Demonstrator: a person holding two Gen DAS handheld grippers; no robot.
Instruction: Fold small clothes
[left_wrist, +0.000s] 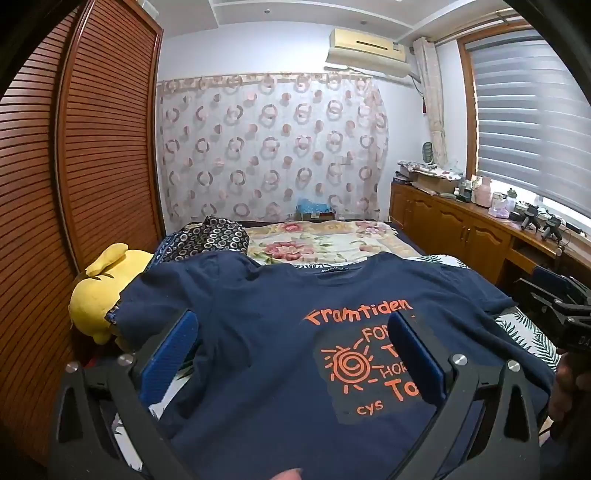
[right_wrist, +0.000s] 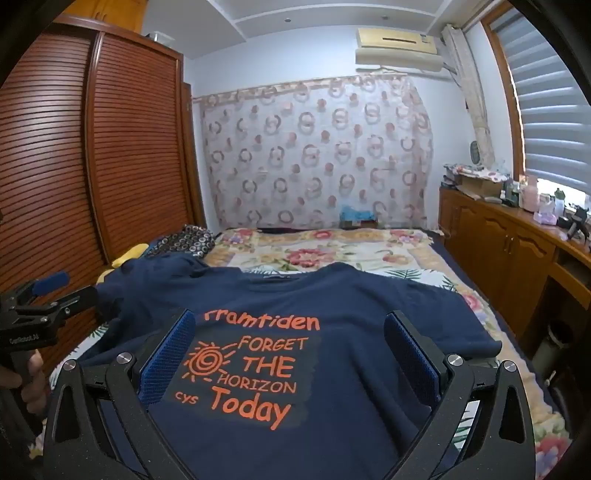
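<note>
A navy T-shirt (left_wrist: 258, 332) with orange lettering and a sun drawing lies spread front-up on the bed, collar at the far end. My left gripper (left_wrist: 293, 325) hovers open over its left half, blue pads wide apart, nothing between them. My right gripper (right_wrist: 291, 325) stands open above the print on the T-shirt (right_wrist: 332, 306), also holding nothing. Each gripper shows at the other view's edge: the right gripper (left_wrist: 554, 295) at the right, the left gripper (right_wrist: 55, 284) at the left. The left sleeve is rumpled near a yellow plush.
A yellow plush toy (left_wrist: 96, 295) and a dark patterned cloth (left_wrist: 210, 236) lie at the bed's left by the brown louvred wardrobe (left_wrist: 74, 166). A floral blanket (right_wrist: 314, 251) covers the far bed. A cluttered wooden cabinet (right_wrist: 517, 236) runs along the right under the window.
</note>
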